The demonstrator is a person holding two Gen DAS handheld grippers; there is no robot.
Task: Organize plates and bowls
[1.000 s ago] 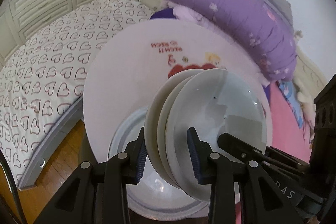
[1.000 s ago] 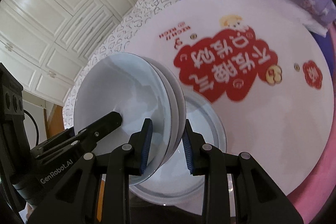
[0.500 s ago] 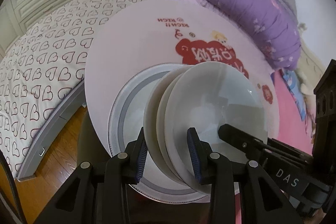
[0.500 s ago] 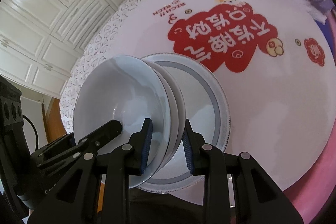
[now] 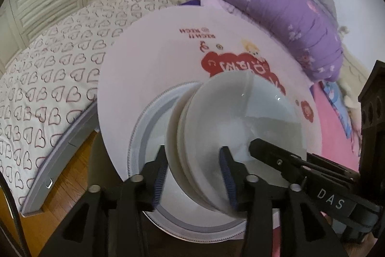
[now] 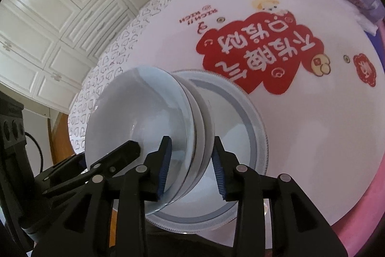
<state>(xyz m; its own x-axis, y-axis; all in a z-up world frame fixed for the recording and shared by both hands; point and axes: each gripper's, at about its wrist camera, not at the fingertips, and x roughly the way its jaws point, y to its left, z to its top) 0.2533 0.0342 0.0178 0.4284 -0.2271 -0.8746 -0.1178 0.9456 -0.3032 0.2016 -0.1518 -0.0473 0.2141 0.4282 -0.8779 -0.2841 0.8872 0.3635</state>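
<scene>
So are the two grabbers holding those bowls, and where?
Barely. The stack of bowls sits on the plate, its rim between the fingers of the left gripper and the right gripper. Both jaws are opening, letting go.

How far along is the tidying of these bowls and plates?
Nearly finished, it seems. Done: the stack of white bowls sits on the grey-rimmed plate on the round table. In hand: the left gripper and right gripper straddle opposite rims of the stack, jaws opening, pads apparently clear of the bowls. Left: drawing both grippers away. No other dishes are in view.
</scene>
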